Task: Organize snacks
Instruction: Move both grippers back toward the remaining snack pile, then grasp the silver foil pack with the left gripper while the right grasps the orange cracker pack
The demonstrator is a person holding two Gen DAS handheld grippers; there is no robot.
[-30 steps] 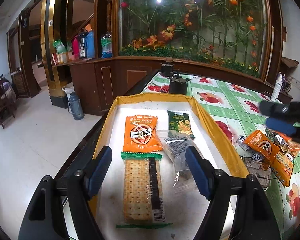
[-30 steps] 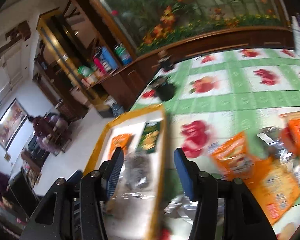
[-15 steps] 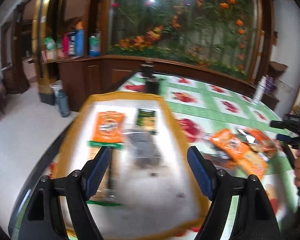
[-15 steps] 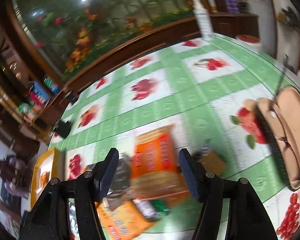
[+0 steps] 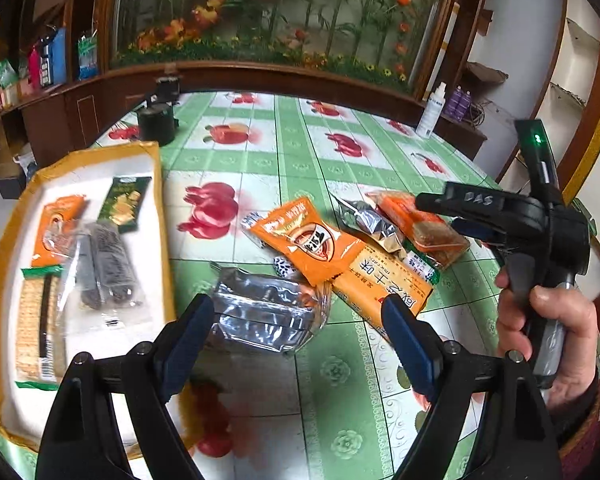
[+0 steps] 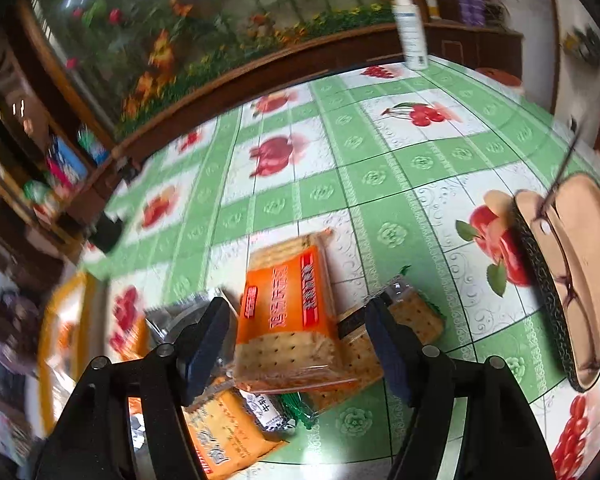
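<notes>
Tray [image 5: 156, 200] left of snack pile [image 5: 340, 248]

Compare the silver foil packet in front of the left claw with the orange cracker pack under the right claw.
The silver foil packet is shiny and crinkled, with no print showing; the orange cracker pack is clear-ended, showing its crackers, with an orange printed band. The foil packet lies alone on the tablecloth; the cracker pack rests on other snacks. Both lie flat, ungripped.

The silver bag [image 5: 266, 312] is shiny, crinkly foil. The orange cracker pack [image 6: 288, 312] is glossy plastic. The worktop [image 5: 332, 400] cover looks smooth.
</notes>
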